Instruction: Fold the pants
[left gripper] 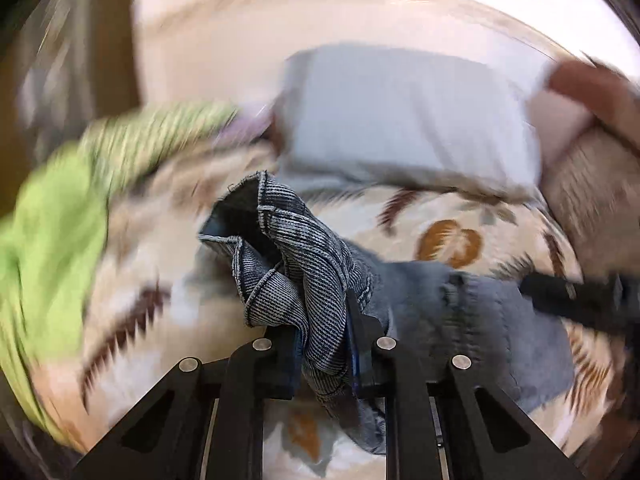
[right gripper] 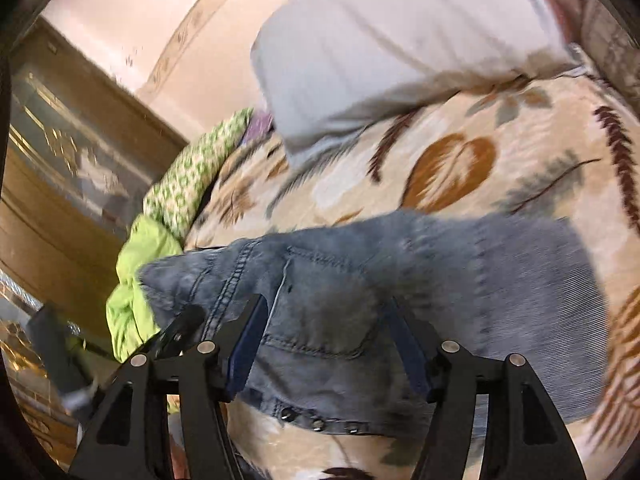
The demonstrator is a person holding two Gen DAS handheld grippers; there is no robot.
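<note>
Pants (left gripper: 304, 264) hem pinched in left gripper (left gripper: 326, 360); right gripper (right gripper: 326, 344) jaws spread.

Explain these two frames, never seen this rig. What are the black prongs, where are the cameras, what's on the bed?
No robot here: a person holds a two-finger gripper in each hand, and a fisheye camera on each looks forward along its fingers. The black prongs at the bottom of each picture are those fingers.

Left wrist view: the left gripper is shut on a bunched part of the jeans, lifting it off the bed. The dark bar at the right edge is probably the other gripper.

Right wrist view: the right gripper is open, its fingers either side of the jeans' waist area; contact is unclear.

The surface is a leaf-patterned bedspread. Also on it: a grey pillow and green cloth. Both pictures are motion-blurred.
</note>
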